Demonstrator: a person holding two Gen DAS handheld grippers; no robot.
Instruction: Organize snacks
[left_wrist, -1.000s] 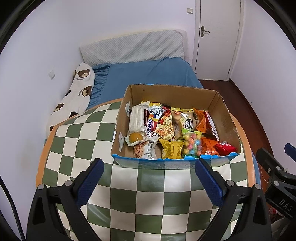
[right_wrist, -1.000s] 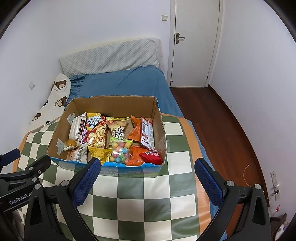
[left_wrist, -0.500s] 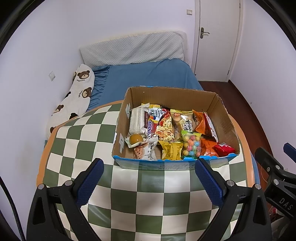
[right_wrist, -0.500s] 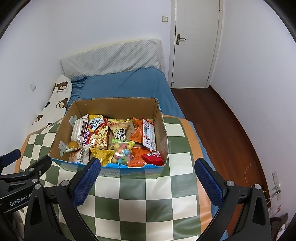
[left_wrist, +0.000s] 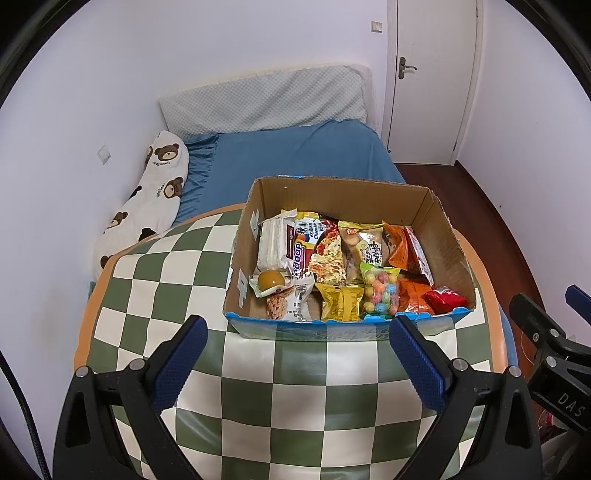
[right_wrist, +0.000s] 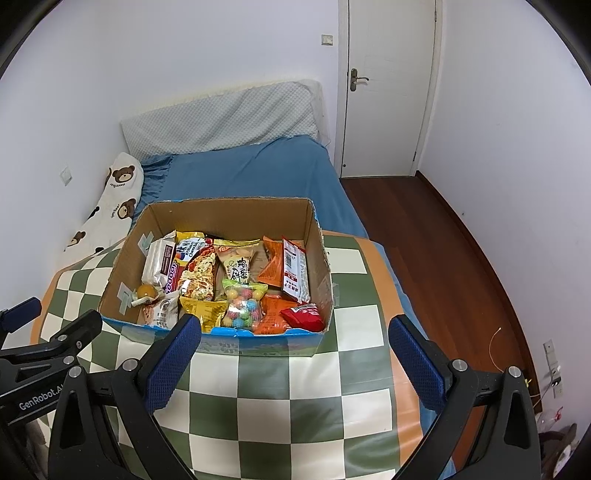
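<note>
Both hand-held grippers gape wide, empty; overlapping snack packets hide the cardboard box floor.

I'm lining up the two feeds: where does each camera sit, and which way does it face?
Left wrist: on the left gripper, looking forward and down at the snack box; the right gripper shows at its right edge.
Right wrist: on the right gripper, right of the box; the left gripper shows at its left edge.
Shared: box, checkered table, bed, door.
</note>
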